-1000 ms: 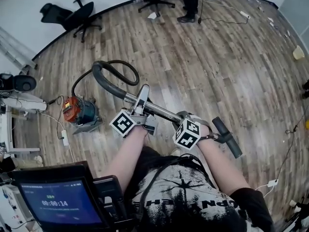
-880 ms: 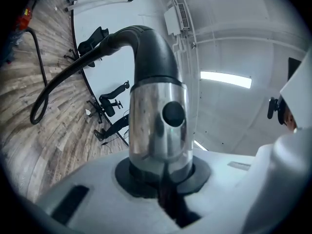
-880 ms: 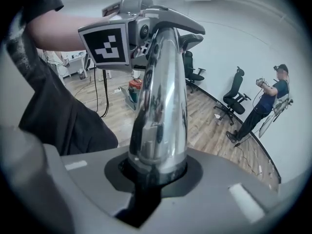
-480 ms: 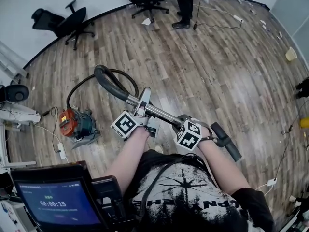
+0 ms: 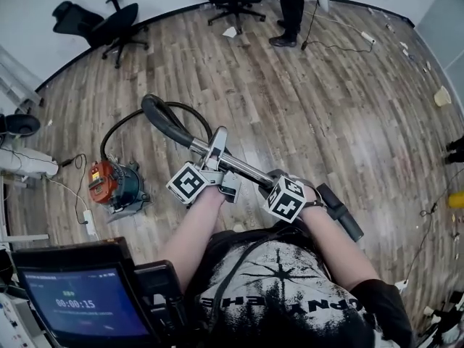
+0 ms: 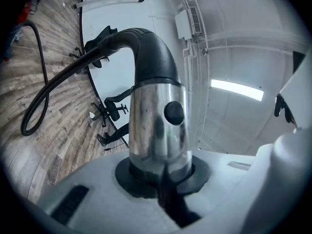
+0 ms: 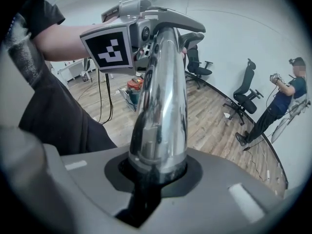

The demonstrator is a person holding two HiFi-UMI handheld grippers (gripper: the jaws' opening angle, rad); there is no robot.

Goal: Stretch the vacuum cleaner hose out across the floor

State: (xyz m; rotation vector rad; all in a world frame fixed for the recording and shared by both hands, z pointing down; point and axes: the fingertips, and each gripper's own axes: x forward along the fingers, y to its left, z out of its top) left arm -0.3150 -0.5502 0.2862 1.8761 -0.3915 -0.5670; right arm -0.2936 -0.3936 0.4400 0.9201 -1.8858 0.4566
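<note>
Chrome wand [image 5: 235, 167] is clamped by both grippers, left gripper [image 5: 215, 147] near the black bend, right gripper [image 5: 274, 180] lower, jaws narrowed tight round it, while the hose [image 6: 73, 66] loops slack on the floor to the orange canister [image 5: 116, 182], so pulling too hard could tip the canister or slide the slick tube thru the pads.

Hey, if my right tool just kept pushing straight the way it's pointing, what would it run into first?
The chrome wand, which the right tool is clamped on. Past that, it aims down at the wooden floor; nothing else seems in line, though depth is unclear.
</note>
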